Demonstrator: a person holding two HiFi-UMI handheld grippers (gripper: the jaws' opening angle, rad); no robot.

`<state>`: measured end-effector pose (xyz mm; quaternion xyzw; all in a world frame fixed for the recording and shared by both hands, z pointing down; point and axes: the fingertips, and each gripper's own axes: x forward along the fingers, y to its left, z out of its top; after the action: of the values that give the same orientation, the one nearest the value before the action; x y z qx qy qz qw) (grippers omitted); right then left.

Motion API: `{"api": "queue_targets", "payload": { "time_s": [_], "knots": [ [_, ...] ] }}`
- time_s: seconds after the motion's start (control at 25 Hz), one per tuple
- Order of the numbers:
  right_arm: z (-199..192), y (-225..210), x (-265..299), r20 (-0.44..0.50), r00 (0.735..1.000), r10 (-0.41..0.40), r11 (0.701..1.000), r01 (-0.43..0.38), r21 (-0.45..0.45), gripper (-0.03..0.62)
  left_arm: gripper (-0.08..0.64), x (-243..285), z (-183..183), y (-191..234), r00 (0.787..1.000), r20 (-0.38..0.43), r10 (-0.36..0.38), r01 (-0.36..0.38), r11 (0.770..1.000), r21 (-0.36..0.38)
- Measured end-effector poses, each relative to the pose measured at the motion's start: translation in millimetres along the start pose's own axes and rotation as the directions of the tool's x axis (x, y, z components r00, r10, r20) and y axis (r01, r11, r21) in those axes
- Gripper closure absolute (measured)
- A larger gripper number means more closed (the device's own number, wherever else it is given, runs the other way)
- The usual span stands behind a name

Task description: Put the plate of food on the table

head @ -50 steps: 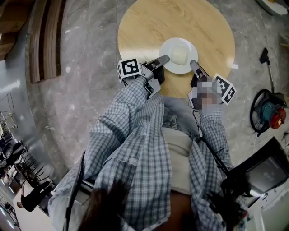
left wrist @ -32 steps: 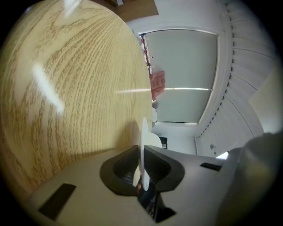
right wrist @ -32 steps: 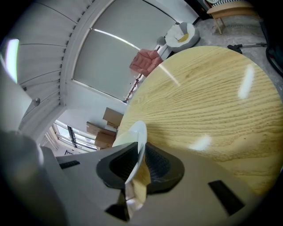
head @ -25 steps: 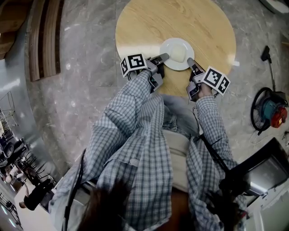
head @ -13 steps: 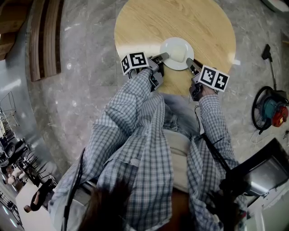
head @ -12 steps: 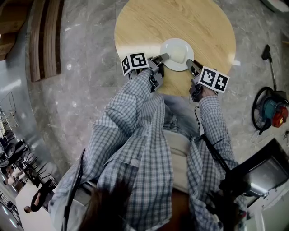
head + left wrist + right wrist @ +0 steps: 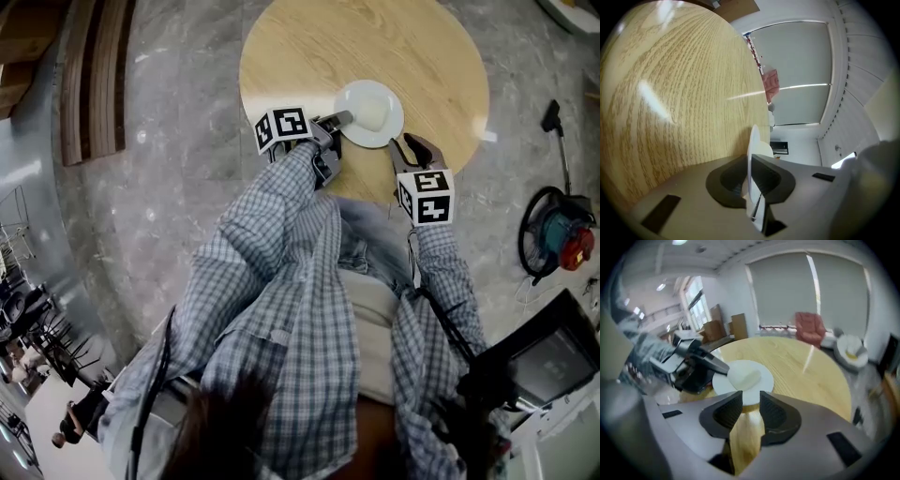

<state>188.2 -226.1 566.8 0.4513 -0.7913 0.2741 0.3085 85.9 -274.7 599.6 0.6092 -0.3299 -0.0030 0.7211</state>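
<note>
Two grippers are meeting at the near side of a round wooden table [image 7: 309, 47], where the white plate [image 7: 351, 97] is lying with a pale lump of food [image 7: 373, 112] at its middle. The left gripper [image 7: 339, 119] is clamping the plate's left rim. In its own view the rim is running edge-on between the dark pads, which are pressing on it from both sides. The right gripper [image 7: 410, 150] is hanging just beside the plate's near right edge without touching it. Its jaws have just been opening and are standing apart, with nothing between the pads — only bare tabletop and the plate's rim are showing beyond them.

The person's checked sleeves [image 7: 281, 216] are reaching in over the table's near edge. Grey marble floor [image 7: 169, 187] is spreading all round the table. A black long-handled tool [image 7: 553, 117] is lying on it to the right. Further right, well apart from the table, a teal-and-red machine [image 7: 565, 239] is sitting inside a coil of black hose. Wooden slats [image 7: 94, 75] are lying on the floor at the left. Beyond the table's far side a red armchair [image 7: 810, 326] is standing before drawn blinds [image 7: 834, 291], and cardboard boxes [image 7: 724, 326] are standing by the windows to its left.
</note>
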Motion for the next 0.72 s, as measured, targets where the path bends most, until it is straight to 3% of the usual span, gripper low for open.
{"api": "queue_targets", "payload": {
  "time_s": [0.04, 0.12, 0.2, 0.28, 0.36, 0.4, 0.48, 0.56, 0.64, 0.72],
  "knots": [
    [5, 11, -3, 0.008, 1.000, -0.013, 0.989, 0.014, -0.144, 0.489, 0.531, 0, 0, 0, 1.000, 0.000, 0.001, -0.001, 1.000, 0.002],
    [9, 36, -5, 0.008, 1.000, -0.012, 0.916, 0.014, -0.402, 0.490, 0.531, -1, 0, -1, 1.000, 0.001, 0.003, -0.003, 1.000, 0.001],
    [4, 55, -3, -0.019, 1.000, -0.014, 0.800, 0.000, -0.600, 0.490, 0.531, -1, 0, -2, 1.000, 0.001, 0.005, -0.005, 1.000, 0.002],
    [-2, 65, 1, -0.039, 0.998, -0.051, 0.651, 0.004, -0.759, 0.489, 0.531, -1, 0, -2, 1.000, 0.000, 0.007, -0.007, 1.000, 0.001],
    [-7, 71, 8, -0.044, 0.995, -0.092, 0.513, 0.009, -0.858, 0.491, 0.531, -1, 0, -3, 1.000, 0.003, 0.008, -0.008, 1.000, -0.002],
    [-9, 72, 11, -0.046, 0.993, -0.109, 0.467, 0.010, -0.884, 0.489, 0.531, -1, 0, -3, 1.000, 0.004, 0.007, -0.007, 1.000, -0.003],
    [-11, 72, 16, -0.049, 0.988, -0.143, 0.406, 0.014, -0.914, 0.491, 0.531, -1, 0, -3, 1.000, 0.001, 0.002, -0.002, 1.000, -0.003],
    [-11, 69, 20, -0.051, 0.983, -0.177, 0.370, 0.019, -0.929, 0.492, 0.531, -1, 0, -4, 1.000, 0.001, -0.004, 0.004, 1.000, -0.008],
    [-11, 68, 22, -0.054, 0.980, -0.194, 0.360, 0.020, -0.933, 0.552, 0.531, -1, 0, -4, 1.000, 0.005, -0.011, 0.011, 1.000, -0.019],
    [-11, 67, 22, -0.063, 0.977, -0.202, 0.368, 0.016, -0.930, 0.554, 0.531, -1, 0, -4, 1.000, 0.005, -0.017, 0.017, 0.999, -0.028]
  ]
}}
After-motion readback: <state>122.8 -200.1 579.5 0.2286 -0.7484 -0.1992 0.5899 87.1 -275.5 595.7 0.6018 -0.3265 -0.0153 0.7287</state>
